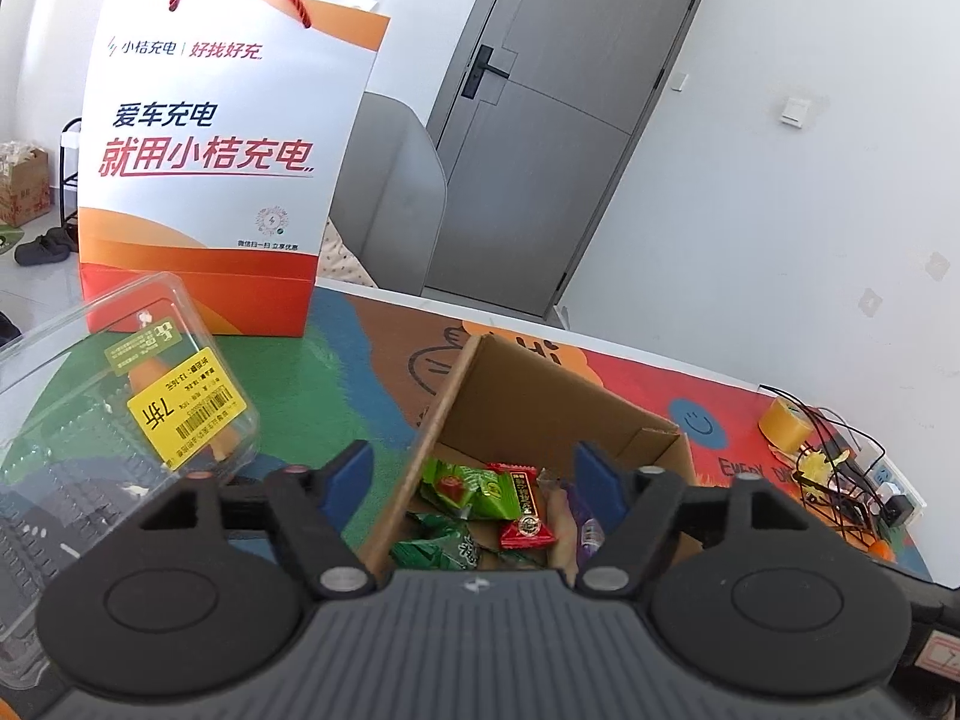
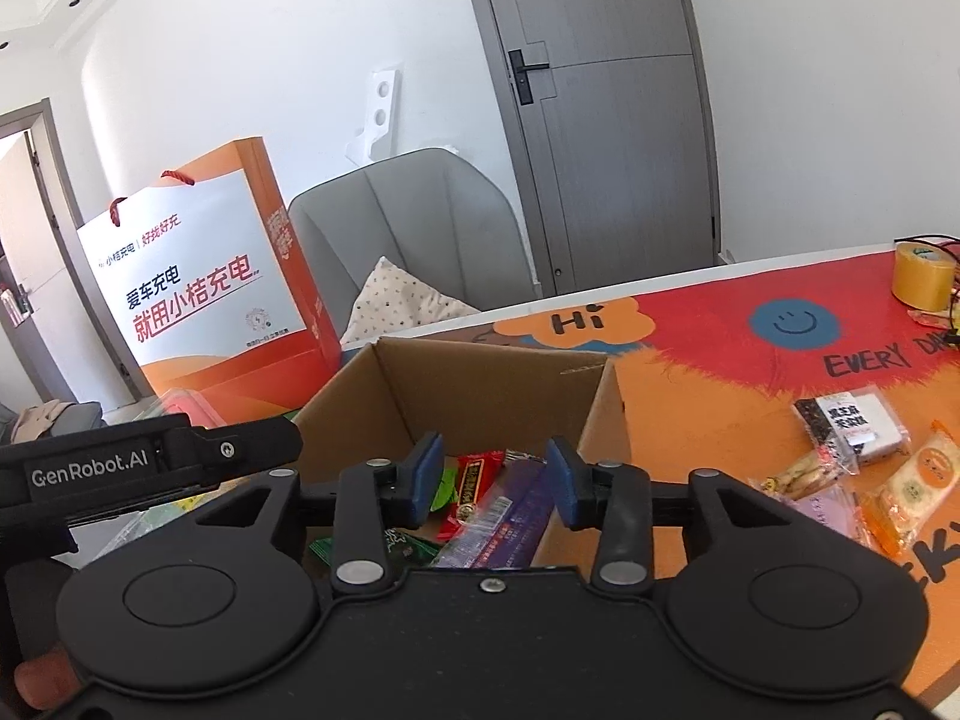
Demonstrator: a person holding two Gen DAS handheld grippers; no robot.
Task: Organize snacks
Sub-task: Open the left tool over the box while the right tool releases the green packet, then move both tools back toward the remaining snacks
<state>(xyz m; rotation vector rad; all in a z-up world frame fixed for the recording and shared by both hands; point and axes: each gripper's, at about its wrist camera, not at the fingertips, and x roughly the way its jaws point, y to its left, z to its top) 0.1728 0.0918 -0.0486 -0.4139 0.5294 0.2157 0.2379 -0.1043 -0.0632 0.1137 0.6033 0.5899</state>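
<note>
Several snacks already lie in the cardboard box [image 2: 480, 384] under both spread, empty tongs; to the right, more packets [image 2: 852, 426] wait on the worktop [image 2: 708, 408].

Your right gripper [image 2: 493, 483] hangs over the open brown cardboard box [image 2: 480, 384], its blue-padded jaws apart with nothing between them. Inside the box you can see a red snack packet [image 2: 471, 492], a long purple wrapper [image 2: 510, 525] and green packets [image 2: 408, 546] lying together. At the left edge, the black body of your left gripper [image 2: 150, 462] shows the words GenRobot.AI. Behind the box stands the white and orange paper bag with red rope handles [image 2: 204, 300]. On the colourful table mat [image 2: 720, 354], to the right of the box, lie several wrapped snacks [image 2: 852, 456]. A yellow tape roll [image 2: 921, 279] stands near the far right edge.
</note>
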